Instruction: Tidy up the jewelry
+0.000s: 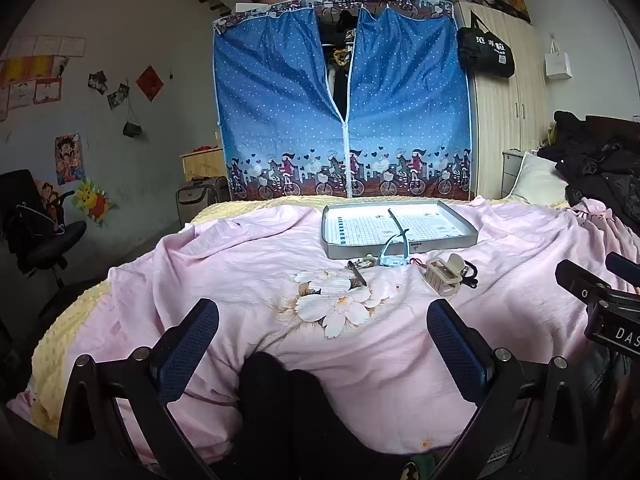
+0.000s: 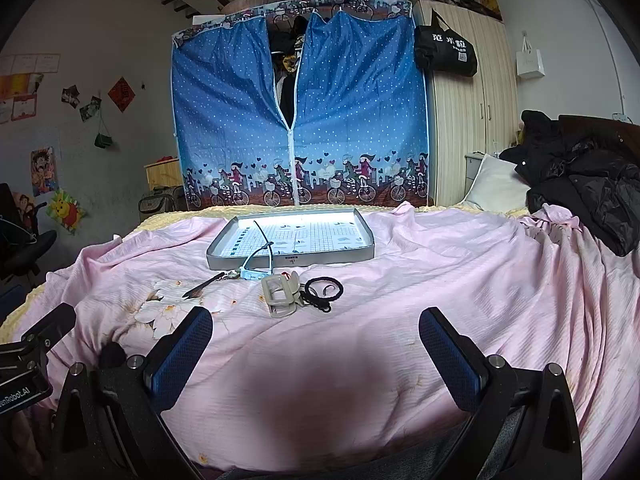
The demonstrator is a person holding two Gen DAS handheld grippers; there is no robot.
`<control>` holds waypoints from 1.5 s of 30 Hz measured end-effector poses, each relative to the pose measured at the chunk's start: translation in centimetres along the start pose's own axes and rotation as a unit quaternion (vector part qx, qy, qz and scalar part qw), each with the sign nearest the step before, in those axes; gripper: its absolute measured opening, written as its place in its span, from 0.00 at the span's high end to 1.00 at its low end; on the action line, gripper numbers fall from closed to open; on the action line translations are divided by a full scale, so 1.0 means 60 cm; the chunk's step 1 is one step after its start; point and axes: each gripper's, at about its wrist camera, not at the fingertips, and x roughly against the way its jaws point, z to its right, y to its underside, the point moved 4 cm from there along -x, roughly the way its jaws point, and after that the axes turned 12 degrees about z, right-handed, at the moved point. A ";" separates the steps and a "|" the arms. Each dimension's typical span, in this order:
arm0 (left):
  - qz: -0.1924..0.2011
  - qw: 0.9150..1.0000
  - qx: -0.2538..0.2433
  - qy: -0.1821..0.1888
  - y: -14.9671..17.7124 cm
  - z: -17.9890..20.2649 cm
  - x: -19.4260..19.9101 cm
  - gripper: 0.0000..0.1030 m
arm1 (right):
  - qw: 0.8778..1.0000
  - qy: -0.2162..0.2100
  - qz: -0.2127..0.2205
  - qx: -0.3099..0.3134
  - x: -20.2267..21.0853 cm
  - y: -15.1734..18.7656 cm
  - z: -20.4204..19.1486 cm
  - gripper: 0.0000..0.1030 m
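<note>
Bedroom walls are carrying posters and photos, with a blue wardrobe standing beyond the bed, its zip front hanging partly open at the top. Beside it a wooden cabinet is bearing a black bag on its corner. Black coats are lying piled at the right side of the bed, next to a white pillow. A pink quilt with a flower print is covering the bed and serving as the work surface.

On the quilt a grey tray with a gridded lining is sitting near the far edge. Light-framed glasses are leaning against its near wall, one arm reaching up over the tray floor. Just in front, the small items are lying grouped on the quilt, outside the tray: a beige hair claw, a black hair tie touching the claw's right side, and a dark slim clip to the left, apart from the claw. Some smaller pieces near the glasses are too small to identify.

The left gripper is hovering low over the quilt, fingers spread wide, nothing between them. The right gripper is hovering likewise, fingers spread wide and holding nothing. Both are well short of the items.
</note>
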 end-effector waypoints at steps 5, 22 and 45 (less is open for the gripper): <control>-0.001 1.000 0.000 0.001 0.001 0.000 -0.001 0.02 | 1.000 0.000 0.000 0.000 0.000 0.001 0.000 0.00; -0.006 1.000 0.001 0.004 0.001 0.003 0.000 0.02 | 1.000 -0.001 -0.003 -0.002 -0.002 0.001 0.001 0.00; -0.009 1.000 0.002 0.006 0.006 0.005 -0.002 0.02 | 1.000 -0.001 -0.005 -0.004 -0.005 0.003 0.002 0.00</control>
